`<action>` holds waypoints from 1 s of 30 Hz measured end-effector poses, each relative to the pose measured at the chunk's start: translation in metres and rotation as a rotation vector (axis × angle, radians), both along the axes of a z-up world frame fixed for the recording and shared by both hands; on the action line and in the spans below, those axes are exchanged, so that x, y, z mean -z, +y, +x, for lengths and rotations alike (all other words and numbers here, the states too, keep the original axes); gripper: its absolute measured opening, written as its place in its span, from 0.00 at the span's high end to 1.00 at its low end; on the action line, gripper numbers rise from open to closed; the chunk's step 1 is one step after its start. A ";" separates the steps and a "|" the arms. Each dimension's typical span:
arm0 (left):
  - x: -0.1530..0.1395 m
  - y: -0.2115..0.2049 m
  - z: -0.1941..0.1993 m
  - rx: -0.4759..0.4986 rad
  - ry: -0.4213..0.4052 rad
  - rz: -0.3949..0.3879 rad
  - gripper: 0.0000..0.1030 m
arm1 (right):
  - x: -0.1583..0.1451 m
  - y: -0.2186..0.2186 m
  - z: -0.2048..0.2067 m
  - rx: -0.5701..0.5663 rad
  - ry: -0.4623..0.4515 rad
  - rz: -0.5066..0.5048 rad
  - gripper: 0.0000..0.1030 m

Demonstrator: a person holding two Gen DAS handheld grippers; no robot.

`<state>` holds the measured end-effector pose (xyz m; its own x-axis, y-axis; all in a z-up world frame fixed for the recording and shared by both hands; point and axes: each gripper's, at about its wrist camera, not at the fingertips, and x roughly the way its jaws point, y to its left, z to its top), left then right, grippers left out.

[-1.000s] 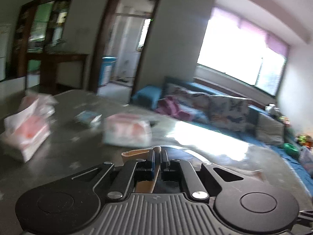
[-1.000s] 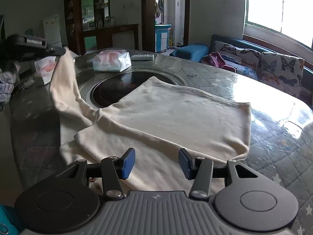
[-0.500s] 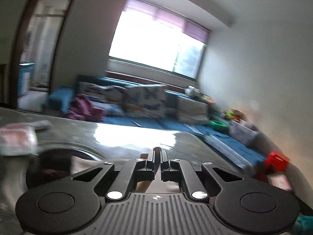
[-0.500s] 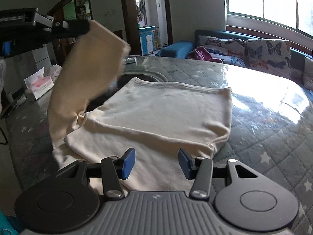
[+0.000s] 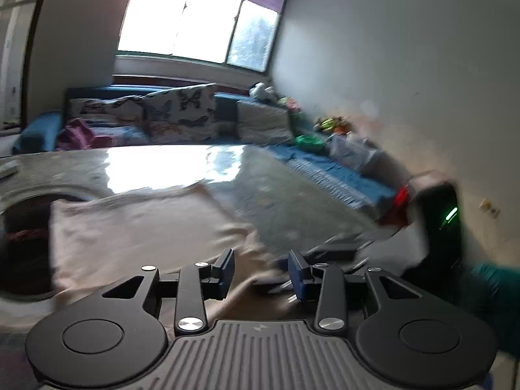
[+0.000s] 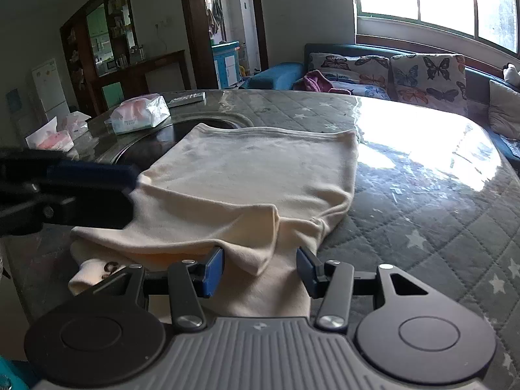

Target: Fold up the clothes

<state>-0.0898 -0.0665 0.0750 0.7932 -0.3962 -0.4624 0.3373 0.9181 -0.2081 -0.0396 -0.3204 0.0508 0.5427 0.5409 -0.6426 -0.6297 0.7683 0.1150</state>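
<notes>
Both our left gripper (image 5: pixel 261 271) and right gripper (image 6: pixel 260 271) gape with nothing between the jaws over the near edge of the cream garment (image 6: pixel 253 175), spread on the quilted table (image 6: pixel 438 227), whose right side lies bare toward the butterfly sofa (image 6: pixel 406 71); only the right view shows the tissue packs (image 6: pixel 139 113).

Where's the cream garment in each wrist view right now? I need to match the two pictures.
Left wrist: cream garment lies left of centre, blurred, ahead of the fingers.
Right wrist: it fills the centre, sleeve folded across.
Shared landmark: butterfly cushions on the sofa.
</notes>
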 end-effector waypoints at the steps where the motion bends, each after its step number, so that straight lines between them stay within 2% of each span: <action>1: 0.004 0.008 -0.003 -0.020 0.008 0.018 0.62 | -0.001 -0.003 -0.001 -0.001 0.000 -0.008 0.52; 6: 0.029 0.056 -0.021 -0.170 0.074 0.119 0.62 | -0.008 -0.017 -0.009 0.004 0.005 -0.031 0.52; 10: 0.040 0.088 -0.035 -0.254 0.124 0.138 0.62 | -0.017 -0.027 -0.012 0.031 -0.002 0.001 0.54; 20: 0.046 0.090 -0.045 -0.250 0.126 0.177 0.63 | -0.010 -0.006 0.013 0.037 0.029 0.021 0.63; 24: 0.048 0.087 -0.043 -0.242 0.116 0.191 0.71 | -0.005 0.004 0.025 0.042 0.038 0.029 0.68; 27: 0.048 0.086 -0.044 -0.241 0.110 0.198 0.84 | -0.001 0.013 0.031 0.028 0.038 0.029 0.71; 28: 0.048 0.086 -0.044 -0.238 0.106 0.201 0.90 | 0.000 0.016 0.033 0.024 0.037 0.029 0.73; 30: 0.047 0.084 -0.046 -0.228 0.094 0.216 0.94 | 0.004 0.023 0.036 0.020 0.034 0.028 0.81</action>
<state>-0.1358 0.0176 0.0279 0.8004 -0.0976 -0.5914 0.1061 0.9941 -0.0204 -0.0039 -0.2979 0.0471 0.5315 0.5484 -0.6456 -0.6095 0.7768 0.1581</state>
